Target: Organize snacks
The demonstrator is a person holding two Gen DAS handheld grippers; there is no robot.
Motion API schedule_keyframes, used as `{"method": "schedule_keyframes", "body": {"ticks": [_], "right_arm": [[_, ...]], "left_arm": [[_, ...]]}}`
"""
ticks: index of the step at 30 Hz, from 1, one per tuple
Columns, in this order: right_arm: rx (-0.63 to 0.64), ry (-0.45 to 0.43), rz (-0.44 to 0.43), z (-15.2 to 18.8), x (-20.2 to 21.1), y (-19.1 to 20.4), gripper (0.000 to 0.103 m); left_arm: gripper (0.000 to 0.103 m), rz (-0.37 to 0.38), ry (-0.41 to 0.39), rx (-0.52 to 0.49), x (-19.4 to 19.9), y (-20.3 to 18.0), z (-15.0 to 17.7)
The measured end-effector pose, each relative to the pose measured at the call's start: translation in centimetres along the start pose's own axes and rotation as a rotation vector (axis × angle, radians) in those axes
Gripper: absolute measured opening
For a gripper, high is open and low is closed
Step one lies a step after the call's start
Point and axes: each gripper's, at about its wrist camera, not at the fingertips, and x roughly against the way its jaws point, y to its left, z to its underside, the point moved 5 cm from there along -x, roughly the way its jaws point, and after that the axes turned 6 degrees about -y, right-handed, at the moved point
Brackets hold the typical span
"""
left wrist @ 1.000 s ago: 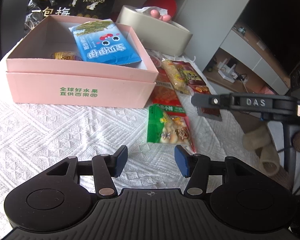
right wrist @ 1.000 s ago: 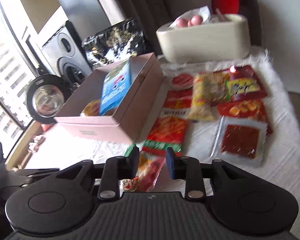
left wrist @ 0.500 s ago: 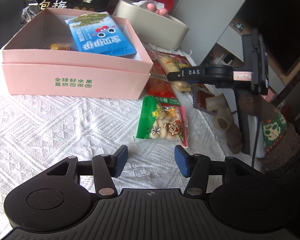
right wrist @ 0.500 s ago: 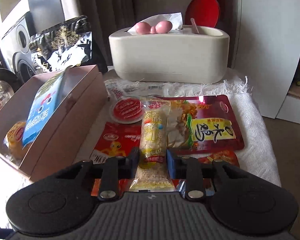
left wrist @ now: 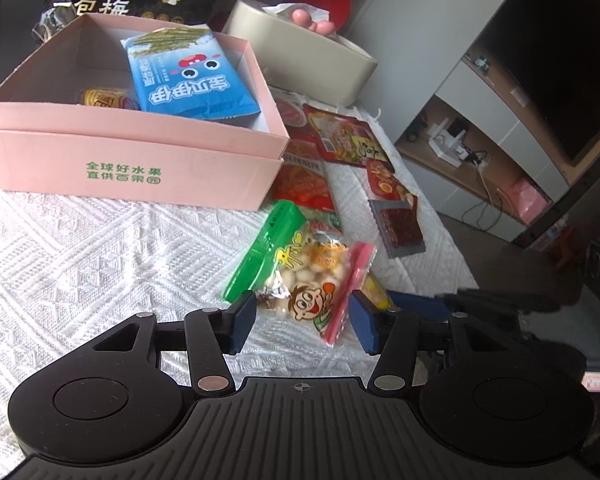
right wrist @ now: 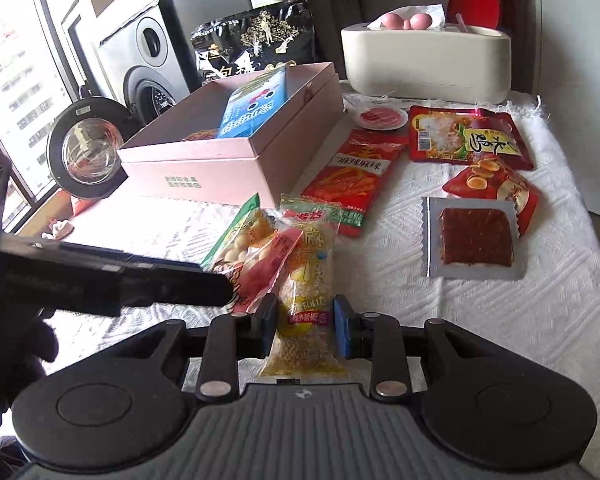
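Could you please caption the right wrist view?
Right gripper clamps a yellow snack packet near the pink box, other snacks spread on the white cloth.

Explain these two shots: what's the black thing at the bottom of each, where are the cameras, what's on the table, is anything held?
No robot: a person holds a two-finger gripper in each hand, with a fisheye camera on each looking along the fingers.

Left view: the left gripper is open over a green peanut packet, not clamping it.

Right view: the right gripper is shut on a long yellow snack bar.

On the white cloth stands a pink box holding a blue packet. Beside it lie red snack packets and a clear-wrapped dark red slab. Behind sits a cream tissue box.
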Motion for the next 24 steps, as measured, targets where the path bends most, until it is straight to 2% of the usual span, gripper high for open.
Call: {"method": "schedule_keyframes", "body": {"ticks": [3,5,7,9,11,16,19,21,24], "right_arm": [[-0.004,-0.046,0.075,0.6,1.2,-0.6,0.031],[-0.013,-0.078,0.139,0.9,1.9,-1.4,0.041],[-0.036,-0.119,0.203,1.1,2.4,-2.6,0.066],[-0.051,-0.172,0.279,1.4,2.8,-3.8,0.073],[-0.083,-0.192,0.337,1.8,2.9,-4.8,0.074],[-0.257,-0.216,0.293,2.2,3.4,-7.5,0.076],[-0.275,-0.229,0.281,2.4,3.5,-7.6,0.076],[-0.283,-0.234,0.275,2.5,3.5,-7.7,0.076],[-0.296,-0.241,0.268,2.5,3.6,-7.8,0.076]], "left_arm": [[0.056,-0.058,-0.038,-0.049,0.3,-0.6,-0.6],[0.056,-0.082,-0.056,-0.098,0.4,-1.4,-0.9],[0.056,-0.084,-0.063,-0.160,0.3,-2.8,-0.9],[0.056,-0.087,-0.074,-0.237,-0.1,-4.5,-0.9],[0.056,-0.094,-0.087,-0.304,-0.8,-5.9,-0.9],[0.056,-0.149,-0.064,-0.460,-2.6,-8.0,-0.1],[0.056,-0.204,-0.040,-0.557,-2.3,-7.8,1.4],[0.056,-0.244,-0.022,-0.573,-1.6,-6.6,2.1],[0.055,-0.314,0.001,-0.530,-0.4,-3.9,2.2]]}}
